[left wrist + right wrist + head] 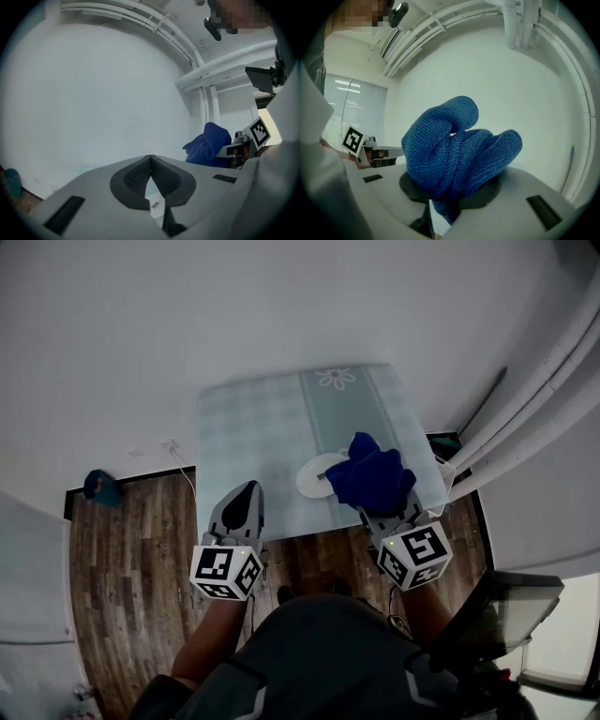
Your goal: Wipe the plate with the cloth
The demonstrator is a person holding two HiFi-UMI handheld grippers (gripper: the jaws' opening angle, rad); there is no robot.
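A white plate lies on the pale checked table near its front edge. A bunched blue cloth is pinched in my right gripper and hangs over the plate's right side; it fills the right gripper view as the cloth. My left gripper is shut with nothing in it, held at the table's front edge, left of the plate. In the left gripper view its jaws meet at the left gripper, and the cloth shows off to the right.
A small teal object lies on the wooden floor at left, near a white cable. White pipes run along the wall at right. A dark screen stands at lower right.
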